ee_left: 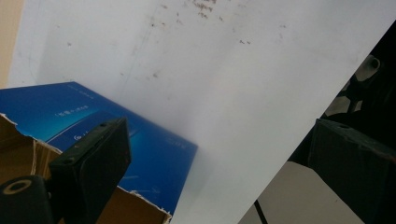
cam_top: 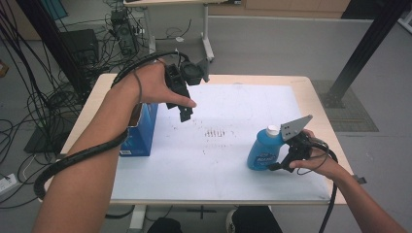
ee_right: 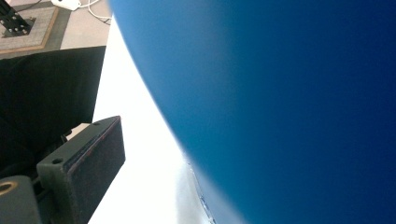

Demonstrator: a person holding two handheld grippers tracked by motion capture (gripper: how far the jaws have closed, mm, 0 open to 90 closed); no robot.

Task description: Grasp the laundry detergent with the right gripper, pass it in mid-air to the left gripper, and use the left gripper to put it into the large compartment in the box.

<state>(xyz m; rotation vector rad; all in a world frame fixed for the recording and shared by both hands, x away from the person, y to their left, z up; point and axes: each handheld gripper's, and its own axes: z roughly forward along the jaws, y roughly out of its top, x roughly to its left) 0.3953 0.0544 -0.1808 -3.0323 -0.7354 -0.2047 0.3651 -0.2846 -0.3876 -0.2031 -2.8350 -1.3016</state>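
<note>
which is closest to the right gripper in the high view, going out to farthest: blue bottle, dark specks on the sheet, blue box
From the right gripper:
1. blue bottle, right beside the jaws, table's right.
2. dark specks, mid-sheet.
3. blue box, far left edge of the sheet.

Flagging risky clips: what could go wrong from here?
The right hand-held gripper sits low against the blue plastic bottle with a white cap, jaws apart; a low push could tip it. The left hand-held gripper hangs over the open blue cardboard box and could snag its torn flap.
</note>
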